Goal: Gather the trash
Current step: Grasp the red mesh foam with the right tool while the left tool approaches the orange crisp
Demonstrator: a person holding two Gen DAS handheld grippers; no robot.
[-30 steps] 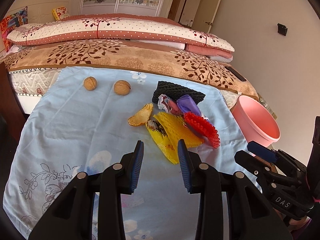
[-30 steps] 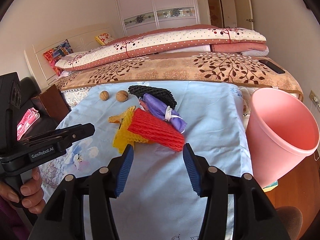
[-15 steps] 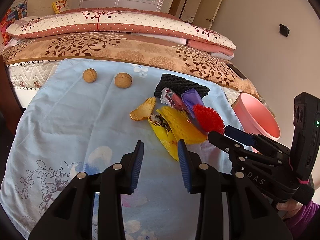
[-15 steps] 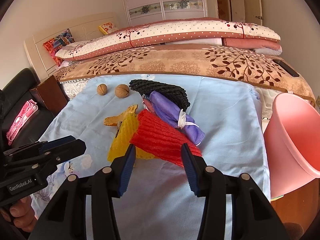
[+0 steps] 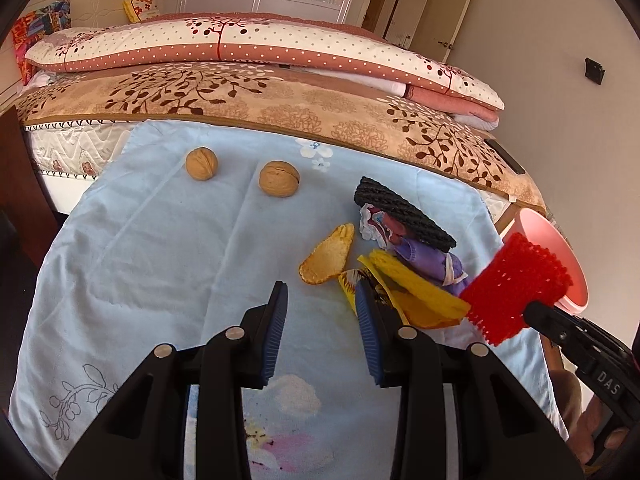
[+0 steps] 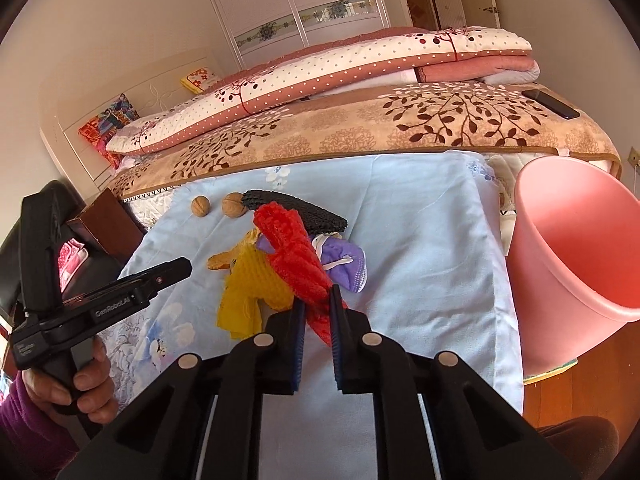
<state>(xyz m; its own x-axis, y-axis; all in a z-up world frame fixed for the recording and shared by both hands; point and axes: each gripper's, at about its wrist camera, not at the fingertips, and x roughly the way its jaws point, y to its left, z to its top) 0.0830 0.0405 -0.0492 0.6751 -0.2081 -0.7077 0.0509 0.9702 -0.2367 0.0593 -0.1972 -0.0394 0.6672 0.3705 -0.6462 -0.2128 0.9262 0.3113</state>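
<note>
My right gripper (image 6: 318,300) is closing, its pads pinching the near end of a red foam net (image 6: 292,248). In the left wrist view that red foam net (image 5: 516,284) hangs lifted off the blue cloth (image 5: 160,260), in front of the pink bin (image 5: 560,248). The rest of the trash lies in a heap: a yellow foam net (image 5: 412,284), a purple rag (image 5: 432,260), a black foam net (image 5: 404,212), a crumpled wrapper (image 5: 372,224) and an orange peel (image 5: 328,256). My left gripper (image 5: 321,292) is open just short of the peel, holding nothing.
Two walnuts (image 5: 201,163) (image 5: 279,179) lie at the cloth's far side. The pink bin (image 6: 572,248) stands on the floor off the cloth's right edge. A bed with folded quilts (image 6: 360,68) runs behind. A dark cabinet (image 6: 104,220) is at the left.
My right gripper moved onto the red foam net, shut on it and raised it off the pile. My left gripper moved forward towards the orange peel, still open.
</note>
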